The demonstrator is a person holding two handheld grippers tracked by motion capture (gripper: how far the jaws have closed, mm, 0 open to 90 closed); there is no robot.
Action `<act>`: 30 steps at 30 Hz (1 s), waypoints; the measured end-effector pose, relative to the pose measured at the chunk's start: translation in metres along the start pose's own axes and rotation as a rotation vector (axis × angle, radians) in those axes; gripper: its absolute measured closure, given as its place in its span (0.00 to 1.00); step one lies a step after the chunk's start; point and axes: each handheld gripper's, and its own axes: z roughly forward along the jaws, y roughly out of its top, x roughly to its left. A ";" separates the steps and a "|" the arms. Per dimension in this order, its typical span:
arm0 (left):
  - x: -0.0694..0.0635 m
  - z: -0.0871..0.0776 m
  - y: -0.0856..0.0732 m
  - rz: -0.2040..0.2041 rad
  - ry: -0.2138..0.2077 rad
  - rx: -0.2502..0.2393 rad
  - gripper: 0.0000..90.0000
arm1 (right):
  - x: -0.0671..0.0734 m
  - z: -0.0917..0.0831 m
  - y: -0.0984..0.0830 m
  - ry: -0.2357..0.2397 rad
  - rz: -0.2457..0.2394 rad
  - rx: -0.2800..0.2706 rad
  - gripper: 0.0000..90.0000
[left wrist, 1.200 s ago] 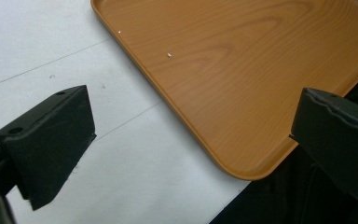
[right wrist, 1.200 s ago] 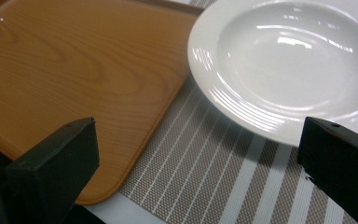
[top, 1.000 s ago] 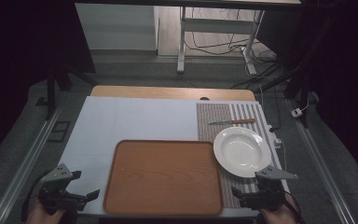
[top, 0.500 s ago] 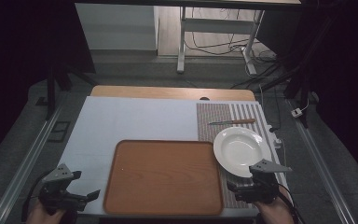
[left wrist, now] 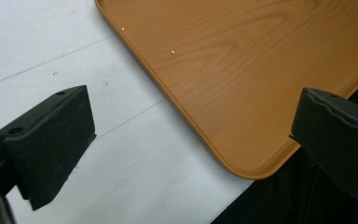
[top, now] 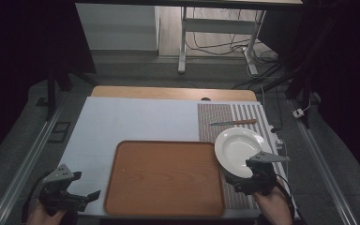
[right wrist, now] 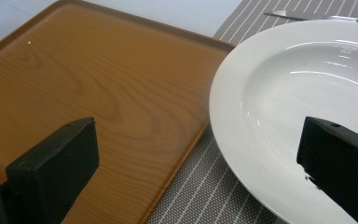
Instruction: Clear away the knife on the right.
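Lying flat on the white mat [top: 136, 119] at the near middle of the table [top: 168, 92], the wooden tray [top: 166, 176] is the landmark here; it holds nothing but a couple of pale specks near its left side. Just right of the tray a white plate [top: 240, 149] rests on a striped placemat [top: 229, 117]; in the right gripper view the plate's rim overlaps the tray's right edge, though whether they touch I cannot tell. Beyond the plate, farther from the tray, a knife [top: 233, 123] with a brown handle lies across the placemat.

The right gripper [top: 243, 185] is held at the tray's near right corner, by the plate's near rim; its jaws stand wide apart and grip nothing, one over the tray, the other over the plate's bowl.

The left gripper [top: 88, 197] is held off the tray's near left corner, well apart from the plate; its jaws also gape wide and hold nothing, one above the mat, the other past the tray's rounded corner at the table edge.
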 end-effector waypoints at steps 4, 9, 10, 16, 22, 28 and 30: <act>0.000 0.000 0.000 -0.002 0.002 0.001 0.00 | -0.001 0.004 0.004 -0.010 -0.010 0.017 0.00; 0.000 0.000 0.000 -0.002 0.003 0.002 0.00 | -0.006 0.009 0.009 -0.007 0.021 0.021 0.00; 0.000 0.000 0.000 -0.002 0.004 0.002 0.00 | -0.007 0.009 0.010 -0.003 0.038 0.019 0.00; 0.000 0.000 0.000 0.001 0.006 0.001 0.00 | -0.015 0.015 0.019 -0.002 0.069 0.023 0.00; 0.000 0.000 0.000 0.001 0.009 0.002 0.00 | -0.021 0.025 0.026 -0.029 0.038 0.055 0.00; 0.000 0.000 0.001 0.002 0.009 0.006 0.00 | -0.027 0.034 0.032 -0.069 0.021 0.077 0.00; 0.000 0.001 0.001 0.001 0.010 0.006 0.00 | -0.030 0.037 0.035 -0.073 0.011 0.077 0.00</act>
